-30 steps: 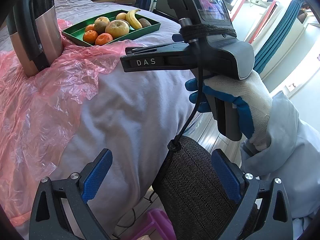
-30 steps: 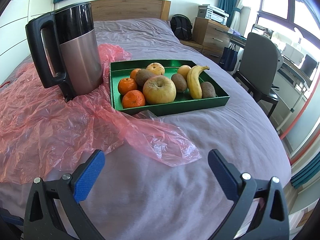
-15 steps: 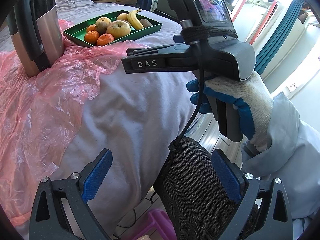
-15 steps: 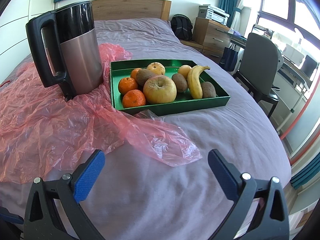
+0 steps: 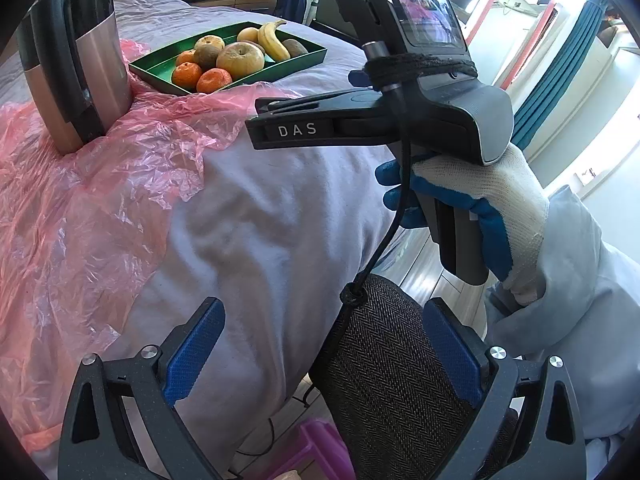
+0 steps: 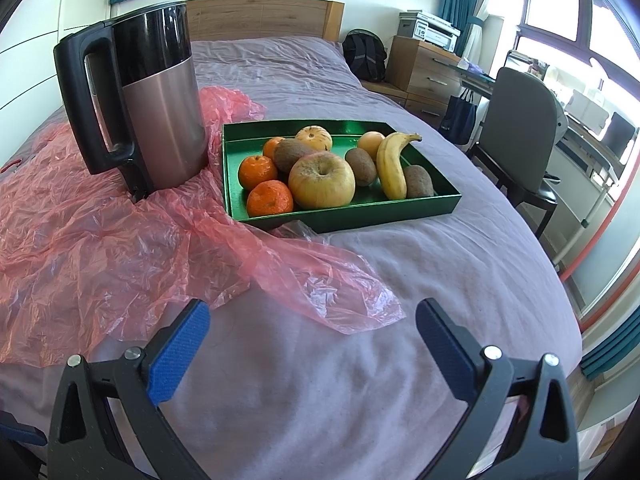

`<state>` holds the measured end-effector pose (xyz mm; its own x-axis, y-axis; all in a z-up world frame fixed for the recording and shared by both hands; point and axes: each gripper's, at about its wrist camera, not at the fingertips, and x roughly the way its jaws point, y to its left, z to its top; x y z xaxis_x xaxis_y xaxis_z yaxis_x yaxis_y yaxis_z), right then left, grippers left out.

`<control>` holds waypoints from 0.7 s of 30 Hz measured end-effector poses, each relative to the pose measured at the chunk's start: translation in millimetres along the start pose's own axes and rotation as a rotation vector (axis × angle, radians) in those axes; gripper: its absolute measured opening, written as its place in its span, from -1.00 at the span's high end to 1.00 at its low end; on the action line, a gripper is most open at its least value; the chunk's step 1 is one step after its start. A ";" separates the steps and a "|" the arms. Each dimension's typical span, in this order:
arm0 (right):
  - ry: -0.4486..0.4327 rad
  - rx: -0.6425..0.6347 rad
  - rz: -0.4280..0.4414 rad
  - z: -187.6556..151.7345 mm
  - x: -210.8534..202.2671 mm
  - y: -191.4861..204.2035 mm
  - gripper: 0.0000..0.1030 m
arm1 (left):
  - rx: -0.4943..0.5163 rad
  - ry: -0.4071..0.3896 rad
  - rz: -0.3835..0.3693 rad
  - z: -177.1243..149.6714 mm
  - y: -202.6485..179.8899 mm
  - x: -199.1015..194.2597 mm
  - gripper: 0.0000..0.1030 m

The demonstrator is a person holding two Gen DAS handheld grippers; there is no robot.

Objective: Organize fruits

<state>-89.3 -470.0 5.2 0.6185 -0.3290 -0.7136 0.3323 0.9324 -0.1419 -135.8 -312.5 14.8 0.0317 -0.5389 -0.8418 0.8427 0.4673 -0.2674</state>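
The one readable text is "DAS", in white capital letters on the black side of the right gripper (image 5: 316, 130) as the left wrist view shows it. The small screen (image 5: 424, 20) on top of that device shows something, perhaps a picture, too blurred to read.

Left tool (image 5: 320, 354) view shifted slightly toward tray (image 5: 160, 65) (right tool view barely changed).

A shallow green tray (image 6: 424, 206) lies flat on the bed, holding a big yellowish apple (image 6: 322, 179) at front centre, two mandarins (image 6: 269, 198) to its left, a banana (image 6: 390, 164) lying lengthwise on the right, and brown kiwis (image 6: 418, 181) among them.
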 end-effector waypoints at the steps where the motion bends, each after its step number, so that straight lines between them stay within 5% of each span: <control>1: 0.000 -0.001 0.000 0.0 0.0 1.0 -1.00 | 0.000 -0.001 0.003 -0.2 -0.4 -0.1 -0.89; 14: -0.017 -0.017 0.004 5.8 -9.2 7.1 -1.00 | -0.002 -0.031 0.068 -1.9 -0.4 -6.2 -0.90; 21: -0.030 -0.025 0.024 6.6 -18.4 14.0 -1.00 | -0.052 -0.152 0.309 -12.2 25.0 -18.9 -0.90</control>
<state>-91.4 -451.9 20.9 0.6477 -0.3102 -0.6959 0.2990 0.9436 -0.1423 -121.9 -282.2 18.3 0.3639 -0.4627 -0.8084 0.7524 0.6577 -0.0378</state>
